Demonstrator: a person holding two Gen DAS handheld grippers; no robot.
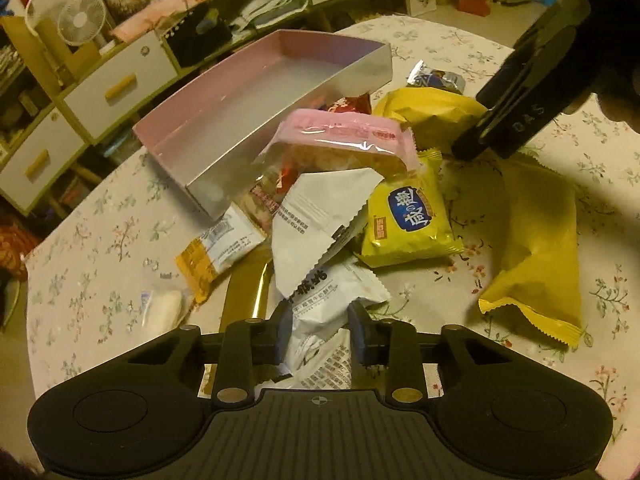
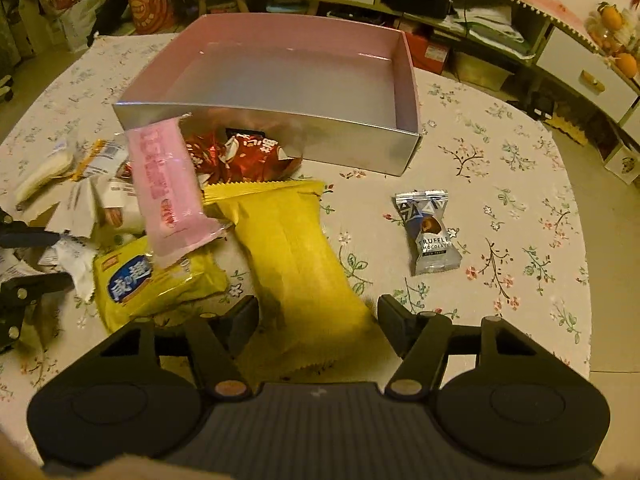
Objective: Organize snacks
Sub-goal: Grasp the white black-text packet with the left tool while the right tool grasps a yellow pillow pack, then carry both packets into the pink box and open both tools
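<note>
An empty pink-lined box (image 1: 256,92) (image 2: 288,80) stands on the floral table. A snack pile lies before it: a pink packet (image 1: 344,144) (image 2: 168,188), a yellow biscuit packet (image 1: 412,216) (image 2: 152,276), white packets (image 1: 320,216) and a red packet (image 2: 248,156). My left gripper (image 1: 320,336) has its fingers on either side of a white packet (image 1: 324,320), with a gap. My right gripper (image 2: 316,320) is open around the near end of a long yellow packet (image 2: 296,264) (image 1: 536,240). It also shows in the left wrist view (image 1: 516,120).
A silver truffle chocolate packet (image 2: 430,232) (image 1: 436,78) lies alone right of the pile. A small white candy (image 1: 160,312) and a gold bar (image 1: 244,300) lie at the left. Drawers and shelves (image 1: 120,80) stand behind the table.
</note>
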